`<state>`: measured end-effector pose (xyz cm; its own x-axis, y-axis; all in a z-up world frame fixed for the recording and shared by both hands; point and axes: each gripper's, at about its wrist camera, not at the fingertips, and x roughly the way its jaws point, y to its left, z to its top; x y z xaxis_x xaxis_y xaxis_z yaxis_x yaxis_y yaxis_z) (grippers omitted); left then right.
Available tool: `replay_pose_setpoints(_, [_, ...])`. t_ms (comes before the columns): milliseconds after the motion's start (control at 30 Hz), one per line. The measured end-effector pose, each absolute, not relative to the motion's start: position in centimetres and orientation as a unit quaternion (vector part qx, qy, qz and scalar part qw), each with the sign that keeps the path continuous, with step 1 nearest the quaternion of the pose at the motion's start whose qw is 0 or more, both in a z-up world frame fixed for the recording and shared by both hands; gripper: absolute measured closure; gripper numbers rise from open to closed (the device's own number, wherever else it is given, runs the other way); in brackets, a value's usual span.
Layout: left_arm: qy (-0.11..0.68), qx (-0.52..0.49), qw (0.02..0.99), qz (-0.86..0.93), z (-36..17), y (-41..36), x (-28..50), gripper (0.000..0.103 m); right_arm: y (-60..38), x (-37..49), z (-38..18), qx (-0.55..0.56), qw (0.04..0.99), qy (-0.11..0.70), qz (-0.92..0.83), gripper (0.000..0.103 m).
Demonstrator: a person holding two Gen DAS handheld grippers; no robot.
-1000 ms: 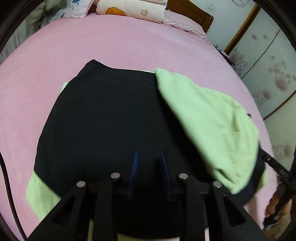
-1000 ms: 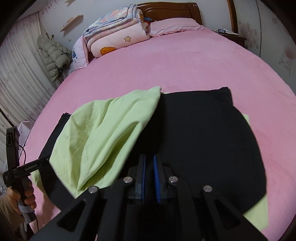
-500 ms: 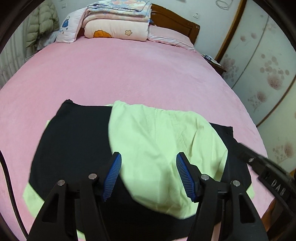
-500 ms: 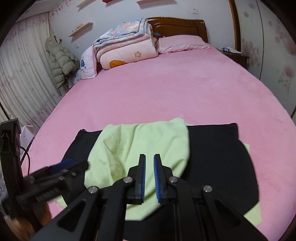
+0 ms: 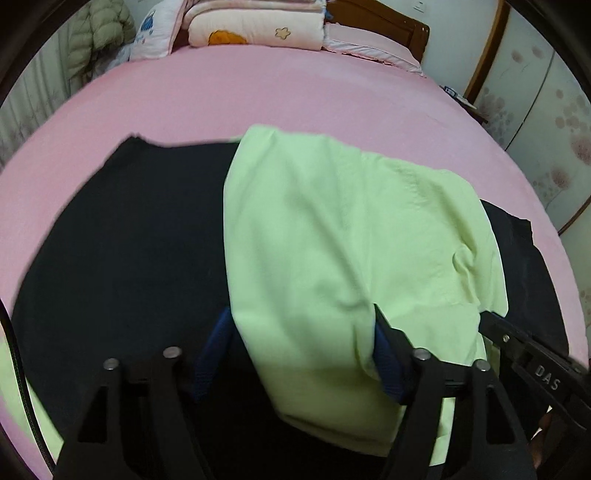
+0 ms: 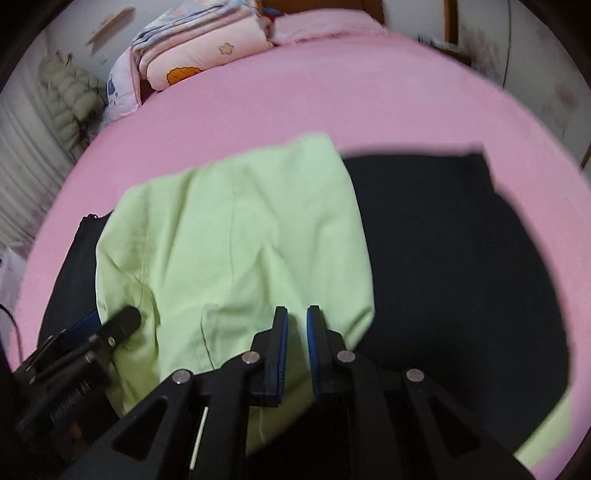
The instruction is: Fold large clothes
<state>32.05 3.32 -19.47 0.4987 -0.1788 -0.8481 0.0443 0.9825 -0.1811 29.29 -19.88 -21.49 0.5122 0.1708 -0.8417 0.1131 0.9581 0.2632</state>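
A large garment lies flat on the pink bed (image 5: 295, 99): a black panel (image 5: 122, 240) with a light green part (image 5: 343, 236) folded over its middle. In the right wrist view the green part (image 6: 236, 236) sits left of the black panel (image 6: 454, 240). My left gripper (image 5: 301, 332) is open, its blue pads straddling the near edge of the green fold. My right gripper (image 6: 297, 332) has its jaws nearly closed over the green fold's near edge, a thin gap showing. Each gripper appears at the edge of the other's view.
Folded quilts and a pillow (image 5: 255, 29) are stacked at the wooden headboard (image 5: 384, 22). A puffy coat (image 6: 66, 99) hangs by curtains on the left. A floral wardrobe (image 5: 535, 103) stands on the right. Pink sheet surrounds the garment.
The left gripper opened wide and both grippers dropped closer to the garment. The green part has been carried across from the side onto the middle of the black panel.
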Motion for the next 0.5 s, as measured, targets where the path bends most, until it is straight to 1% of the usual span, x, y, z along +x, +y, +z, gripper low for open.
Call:
replay_pose_setpoints(167, [0.488,-0.063,0.868,-0.069,-19.5,3.4,31.5,0.031,-19.9,28.2,-21.6,0.149,0.863,0.482,0.015,0.093])
replay_pose_setpoints(333, [0.496,-0.088,0.861,-0.065,-18.9,3.9,31.0,0.027,-18.9,27.9,-20.9,0.133,0.859,0.495,0.002,0.092])
replay_pose_setpoints(500, [0.5,-0.115,0.856,-0.06,-16.9,4.6,29.3,0.023,-19.0,26.3,-19.1,0.154,0.857,0.492,0.01,0.092])
